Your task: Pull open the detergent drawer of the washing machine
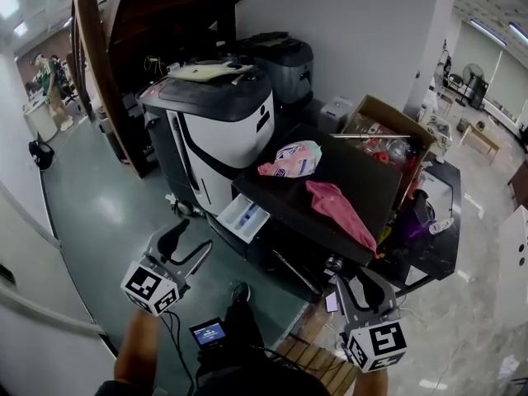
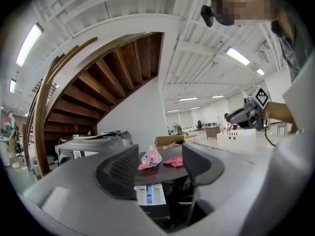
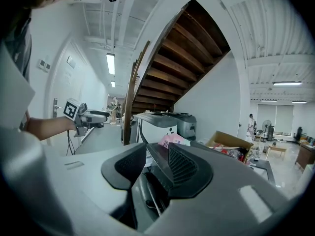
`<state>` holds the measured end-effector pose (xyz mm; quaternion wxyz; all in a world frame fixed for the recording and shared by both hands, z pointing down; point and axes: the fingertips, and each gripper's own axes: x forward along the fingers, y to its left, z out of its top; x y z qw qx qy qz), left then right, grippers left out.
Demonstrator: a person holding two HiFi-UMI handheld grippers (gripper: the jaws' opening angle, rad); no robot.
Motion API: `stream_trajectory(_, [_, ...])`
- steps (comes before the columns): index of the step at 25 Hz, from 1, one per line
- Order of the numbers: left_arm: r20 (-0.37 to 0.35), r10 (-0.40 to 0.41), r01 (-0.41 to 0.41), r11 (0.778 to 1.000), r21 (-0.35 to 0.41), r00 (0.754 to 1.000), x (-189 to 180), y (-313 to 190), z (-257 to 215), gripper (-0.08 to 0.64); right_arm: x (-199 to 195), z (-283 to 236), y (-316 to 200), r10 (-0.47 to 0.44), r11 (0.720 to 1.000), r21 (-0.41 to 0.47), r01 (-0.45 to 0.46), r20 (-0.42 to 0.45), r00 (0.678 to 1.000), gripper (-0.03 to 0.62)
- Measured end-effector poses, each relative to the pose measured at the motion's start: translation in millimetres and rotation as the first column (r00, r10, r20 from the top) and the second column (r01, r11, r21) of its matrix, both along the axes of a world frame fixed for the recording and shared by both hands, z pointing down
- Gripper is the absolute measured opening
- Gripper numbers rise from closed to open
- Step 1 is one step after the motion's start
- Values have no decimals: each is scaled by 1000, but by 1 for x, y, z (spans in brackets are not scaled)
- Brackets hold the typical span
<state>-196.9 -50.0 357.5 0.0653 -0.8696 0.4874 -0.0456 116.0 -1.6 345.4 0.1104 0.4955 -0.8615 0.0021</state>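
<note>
The washing machine (image 1: 363, 180) has a black top and stands at centre right in the head view. Its white detergent drawer (image 1: 243, 218), with a blue insert, sticks out from the front left corner. My left gripper (image 1: 188, 247) hangs open a short way in front of the drawer, touching nothing. In the left gripper view the drawer (image 2: 150, 194) shows between the spread jaws of that gripper (image 2: 160, 168). My right gripper (image 1: 363, 287) is open before the machine's right front, and nothing is held in it (image 3: 157, 168).
A pink bag (image 1: 293, 159) and a pink cloth (image 1: 338, 209) lie on the machine's top. A white and black appliance (image 1: 219, 122) stands to the left, a cardboard box (image 1: 388, 134) behind. A small screen device (image 1: 208, 333) and a wooden pallet (image 1: 309, 357) are by my feet.
</note>
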Motion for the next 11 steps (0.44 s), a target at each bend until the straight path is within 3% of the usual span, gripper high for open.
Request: stream_trajectory(11, [2,-4,4,1000,-21,1000,4,-3,4,327,5,3,-3,8,1000,-16,-8,12,1000,138])
